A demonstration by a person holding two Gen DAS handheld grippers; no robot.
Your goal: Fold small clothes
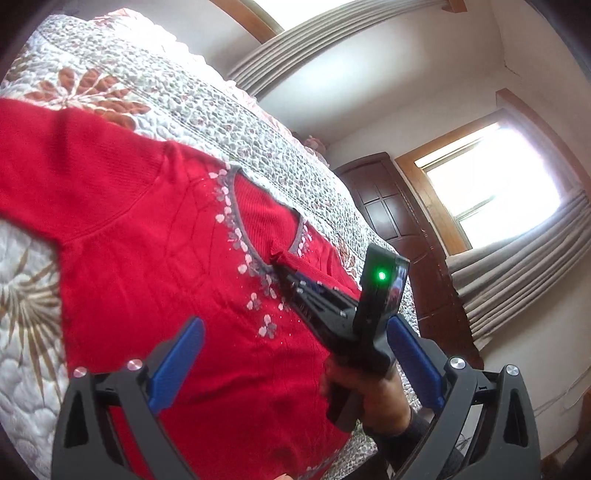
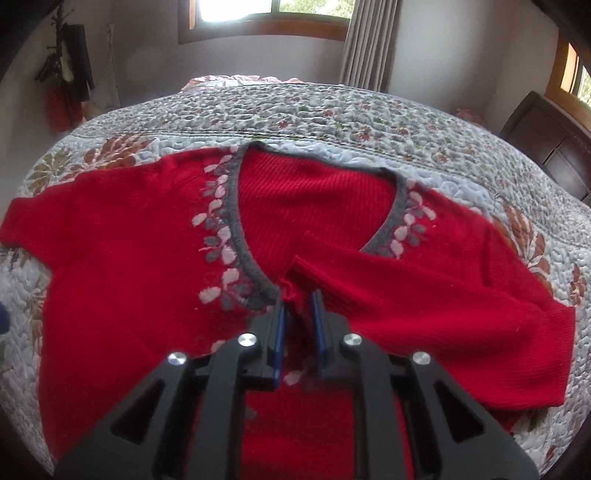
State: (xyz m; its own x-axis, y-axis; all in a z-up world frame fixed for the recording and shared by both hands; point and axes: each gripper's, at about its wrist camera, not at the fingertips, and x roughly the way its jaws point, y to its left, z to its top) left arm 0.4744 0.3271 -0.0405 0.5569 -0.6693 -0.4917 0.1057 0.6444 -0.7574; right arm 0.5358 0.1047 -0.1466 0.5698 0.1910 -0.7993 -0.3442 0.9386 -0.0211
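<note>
Left gripper [image 1: 295, 354]: fingers spread wide, hovering above sweater, holding nothing.
Right gripper [image 2: 298, 314]: blue pads drawn narrow, pinching sleeve cuff [image 2: 291, 291] at base of V-neck; hand [image 1: 384, 402] grips its handle.
Sweater [image 2: 122, 266]: red knit, grey neck trim, pink-grey leaf pattern; flat, front up, on quilt [image 2: 332, 118]; one sleeve folded across chest, other outstretched.
Beyond: curtain [image 2: 365, 44], window [image 2: 269, 14], dark wood door [image 1: 399, 221].

A home bedroom: quilted bedspread [image 2: 332, 122], curtained window [image 1: 491, 199], wooden headboard [image 2: 546, 144]
</note>
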